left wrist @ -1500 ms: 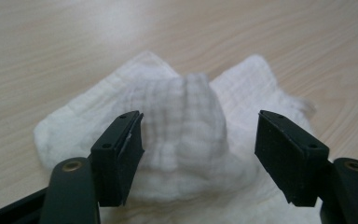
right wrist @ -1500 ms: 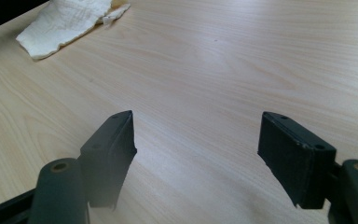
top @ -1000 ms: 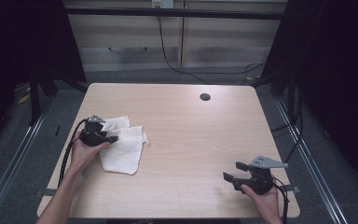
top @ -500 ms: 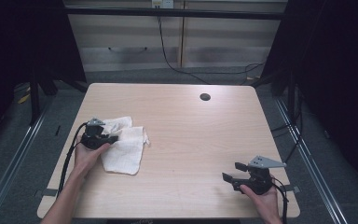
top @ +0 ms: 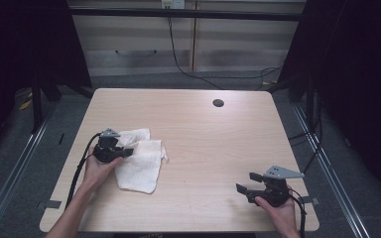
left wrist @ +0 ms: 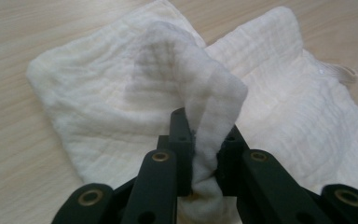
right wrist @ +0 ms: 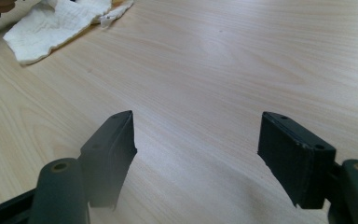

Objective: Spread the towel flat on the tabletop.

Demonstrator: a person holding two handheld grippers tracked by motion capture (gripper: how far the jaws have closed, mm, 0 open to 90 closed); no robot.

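— Closing is what the left gripper (top: 127,152) has just been doing: a second ago it sat over the rumpled white muslin cloth (top: 141,163) with its jaws apart, and now they pinch a raised fold of it (left wrist: 205,140).

— Where is the cloth lying?

— Near the left edge of the pale wooden table (top: 203,129), about midway along it, mostly flat, with only the gripped fold pulled up.

— And what does that mean for the work?

— I'd judge the grasp is made, so lifting or folding the cloth over can follow. A thin fold might slip, though.

— The other hand?

— The right gripper (top: 245,183) rests near the front right corner, jaws spread wide over bare wood, well apart from the cloth.
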